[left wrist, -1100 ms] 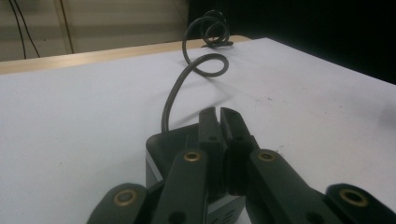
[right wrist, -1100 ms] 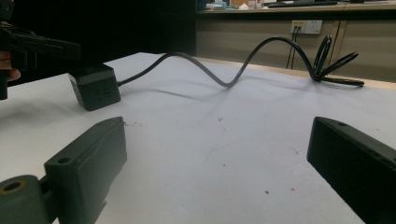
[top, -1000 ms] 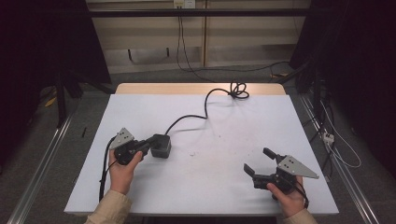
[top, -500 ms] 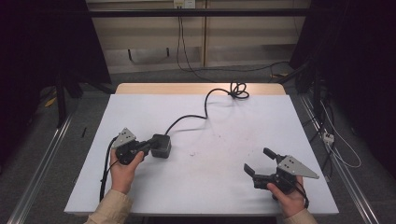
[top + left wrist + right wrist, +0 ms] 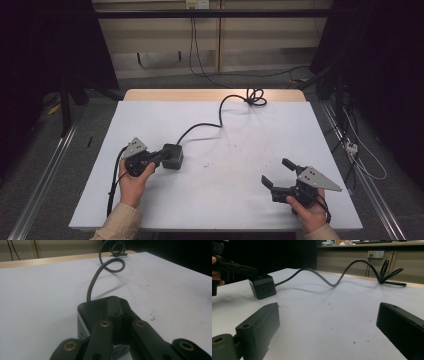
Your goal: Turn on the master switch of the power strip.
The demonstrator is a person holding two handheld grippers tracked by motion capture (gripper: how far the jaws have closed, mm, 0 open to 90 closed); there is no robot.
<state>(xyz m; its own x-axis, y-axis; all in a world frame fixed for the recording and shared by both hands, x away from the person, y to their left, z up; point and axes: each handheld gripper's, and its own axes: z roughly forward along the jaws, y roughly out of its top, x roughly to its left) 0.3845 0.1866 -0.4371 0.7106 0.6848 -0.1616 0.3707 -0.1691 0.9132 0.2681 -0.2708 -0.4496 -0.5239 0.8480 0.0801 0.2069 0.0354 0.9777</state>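
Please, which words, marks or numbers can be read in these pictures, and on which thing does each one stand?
"CE": embossed on the side of the black adapter block, faint, in the right gripper view.
Other small marks beside it: too small to read.
White wall socket: no legible text.

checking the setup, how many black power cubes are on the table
1: the power cube sits on the white table at its left, under the shut jaws of the left gripper; its cable runs to the far edge.
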